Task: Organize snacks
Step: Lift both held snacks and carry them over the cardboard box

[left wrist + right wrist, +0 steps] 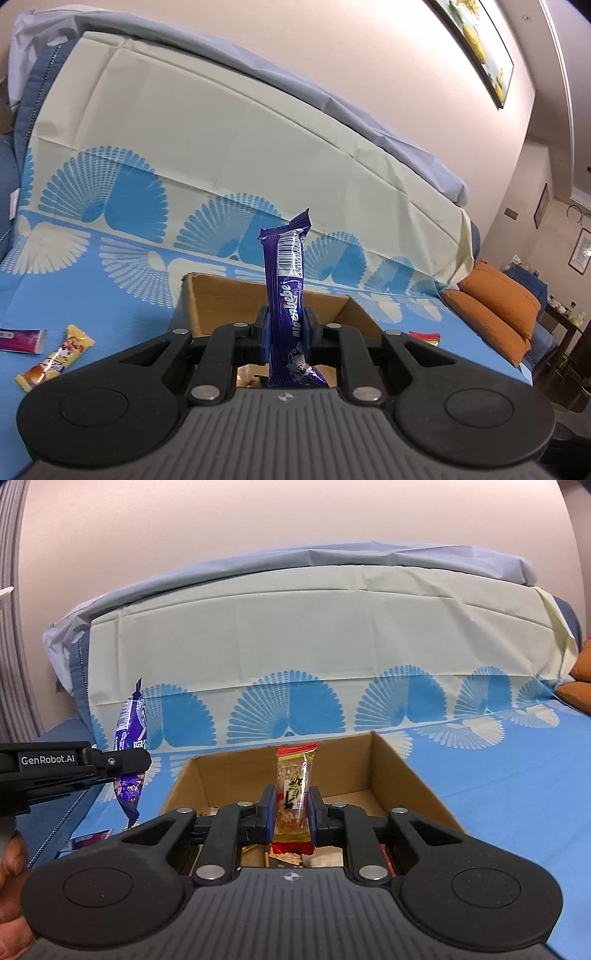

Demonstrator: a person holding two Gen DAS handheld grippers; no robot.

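Note:
My left gripper is shut on a purple Alpenliebe candy packet, held upright in front of an open cardboard box. From the right wrist view the same purple packet and the left gripper hang left of the box. My right gripper is shut on a clear snack packet with red ends, upright over the box's near edge. A few small wrappers lie on the box floor.
A yellow snack packet and a pink-purple packet lie on the blue patterned cloth at left. A red wrapper lies right of the box. Orange cushions sit at far right. A person's hand holds the left gripper.

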